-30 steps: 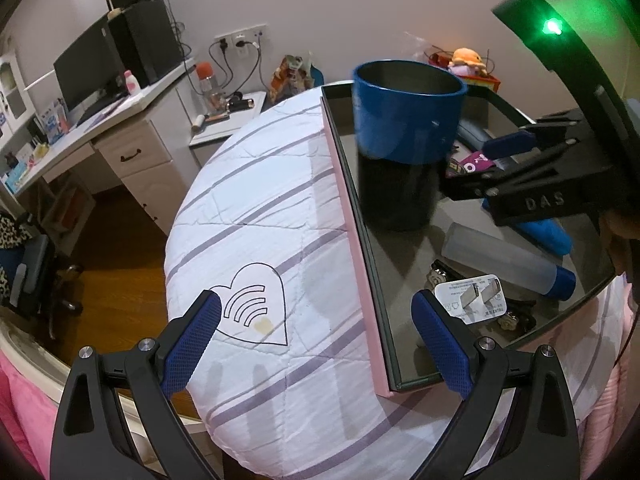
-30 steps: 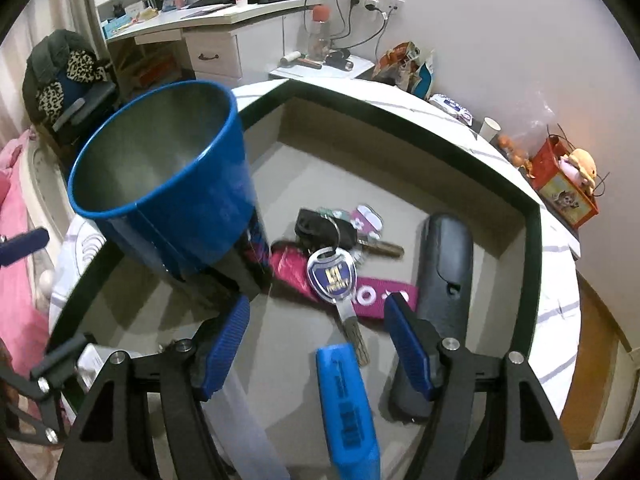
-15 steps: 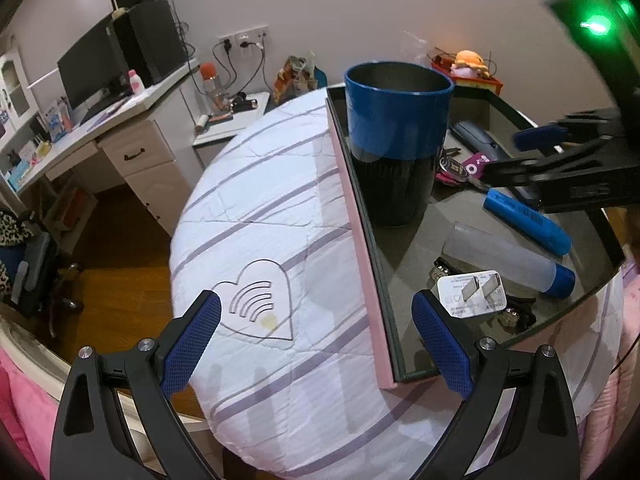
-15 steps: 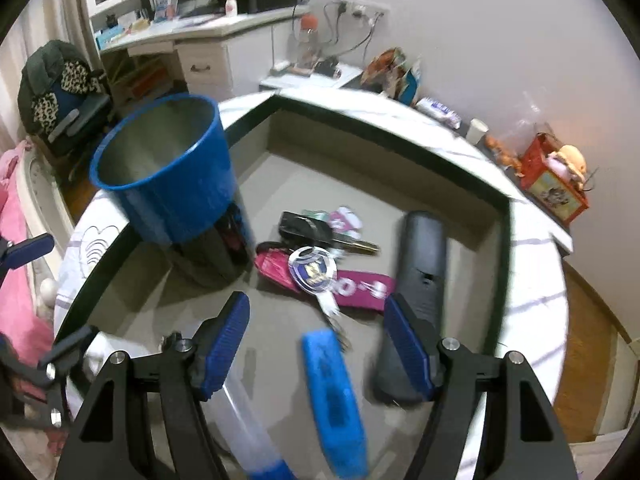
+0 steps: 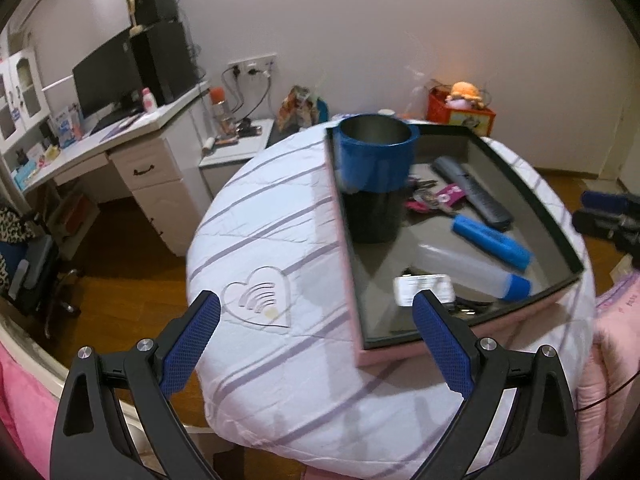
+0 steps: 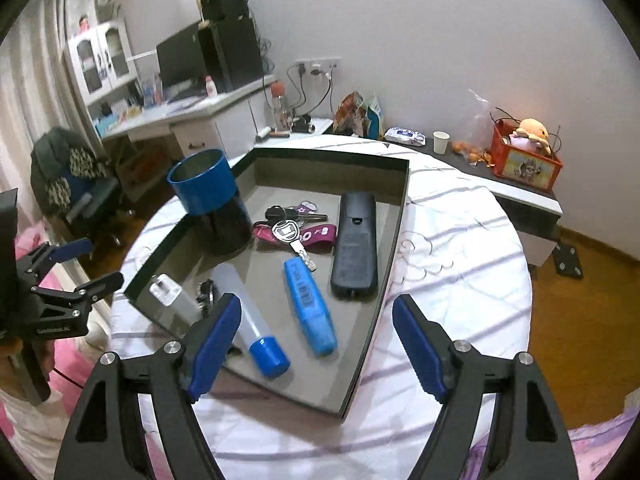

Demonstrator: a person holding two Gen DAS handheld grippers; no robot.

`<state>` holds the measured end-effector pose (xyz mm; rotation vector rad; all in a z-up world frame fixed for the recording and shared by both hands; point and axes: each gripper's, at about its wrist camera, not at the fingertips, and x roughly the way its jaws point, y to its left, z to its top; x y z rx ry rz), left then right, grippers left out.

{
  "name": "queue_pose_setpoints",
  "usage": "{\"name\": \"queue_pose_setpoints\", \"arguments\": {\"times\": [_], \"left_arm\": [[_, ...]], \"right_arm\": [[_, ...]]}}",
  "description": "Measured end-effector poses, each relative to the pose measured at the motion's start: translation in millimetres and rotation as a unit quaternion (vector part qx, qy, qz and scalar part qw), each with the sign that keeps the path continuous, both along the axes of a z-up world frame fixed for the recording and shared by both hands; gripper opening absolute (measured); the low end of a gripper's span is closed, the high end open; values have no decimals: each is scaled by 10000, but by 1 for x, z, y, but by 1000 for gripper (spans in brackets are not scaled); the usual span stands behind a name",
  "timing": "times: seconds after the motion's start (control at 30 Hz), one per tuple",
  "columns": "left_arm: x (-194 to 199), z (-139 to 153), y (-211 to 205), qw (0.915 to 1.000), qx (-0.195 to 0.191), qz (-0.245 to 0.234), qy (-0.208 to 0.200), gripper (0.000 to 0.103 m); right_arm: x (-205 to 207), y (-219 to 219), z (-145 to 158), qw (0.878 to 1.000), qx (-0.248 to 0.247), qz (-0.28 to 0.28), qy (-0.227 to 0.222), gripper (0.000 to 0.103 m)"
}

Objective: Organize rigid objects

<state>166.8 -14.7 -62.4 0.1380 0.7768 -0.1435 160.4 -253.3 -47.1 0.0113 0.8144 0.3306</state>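
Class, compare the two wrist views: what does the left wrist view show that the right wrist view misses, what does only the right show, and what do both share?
Only the left wrist view: the heart logo on the cover and the tray's pink outer side.

Only the right wrist view: the paper cup, the wipes pack and the key's silver blade.

Both: the tray, blue cup, remote, highlighter, capped tube, white plug, desk, and both grippers, left and right, open and empty.

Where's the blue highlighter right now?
In the right wrist view the blue highlighter lies flat in the tray, between the clear tube with a blue cap and the black remote, just below the keys.
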Motion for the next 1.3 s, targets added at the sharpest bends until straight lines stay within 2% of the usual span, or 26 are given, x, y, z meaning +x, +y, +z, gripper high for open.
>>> {"name": "queue_pose_setpoints", "arguments": {"times": [0.1,0.33,0.6,1.07,1.3], "left_arm": [[-8,5,-12,9999,21,-105,-101,102],[-12,18,-43,9994,-17,-276,-207,102],[-6,26,-61,9992,-192,-278,-209,102],[6,32,-82,9992,-175,-283,-205,102],[13,34,-89,9991,-187,-321,-205,102]], "right_arm": [[-8,5,-2,10000,32,-10,-23,81],[-19,20,4,9997,-191,-48,-160,82],[-23,8,15,9993,-258,-74,-245,82],[-6,9,21,9992,-134,323,-212,82],[3,0,19,9993,-50,328,-165,82]]}}
